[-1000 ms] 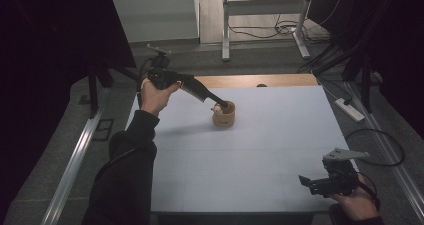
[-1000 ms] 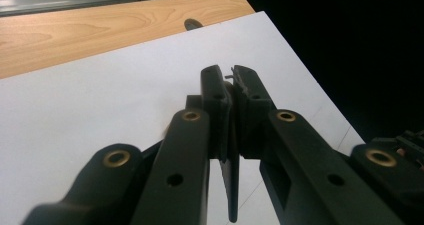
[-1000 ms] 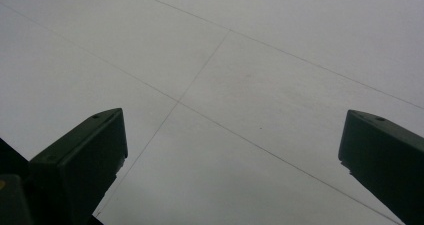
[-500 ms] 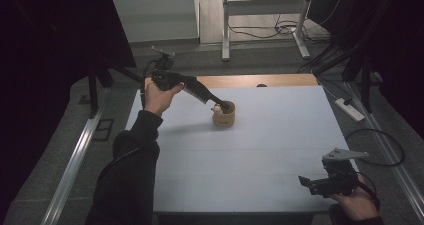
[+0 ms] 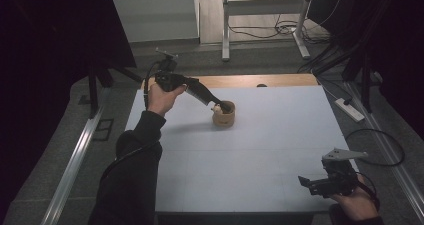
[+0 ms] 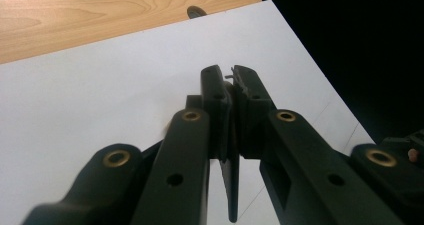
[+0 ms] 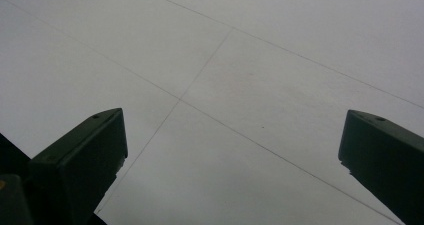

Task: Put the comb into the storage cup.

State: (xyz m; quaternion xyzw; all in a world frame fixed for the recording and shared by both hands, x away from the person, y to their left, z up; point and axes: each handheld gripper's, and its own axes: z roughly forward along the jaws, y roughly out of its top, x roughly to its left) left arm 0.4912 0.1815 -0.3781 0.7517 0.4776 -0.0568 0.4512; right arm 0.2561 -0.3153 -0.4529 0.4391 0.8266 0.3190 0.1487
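My left gripper (image 5: 223, 106), pressed together, barely shifts at the wooden cup's (image 5: 223, 117) rim; nothing is lifted.

White table top (image 5: 260, 155), power strip (image 5: 349, 109), floor cables (image 5: 260, 32)

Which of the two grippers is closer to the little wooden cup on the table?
Left. The left gripper has its tips at the wooden cup's rim, jaws shut. The right gripper sits far away at the table's near right corner, jaws open.
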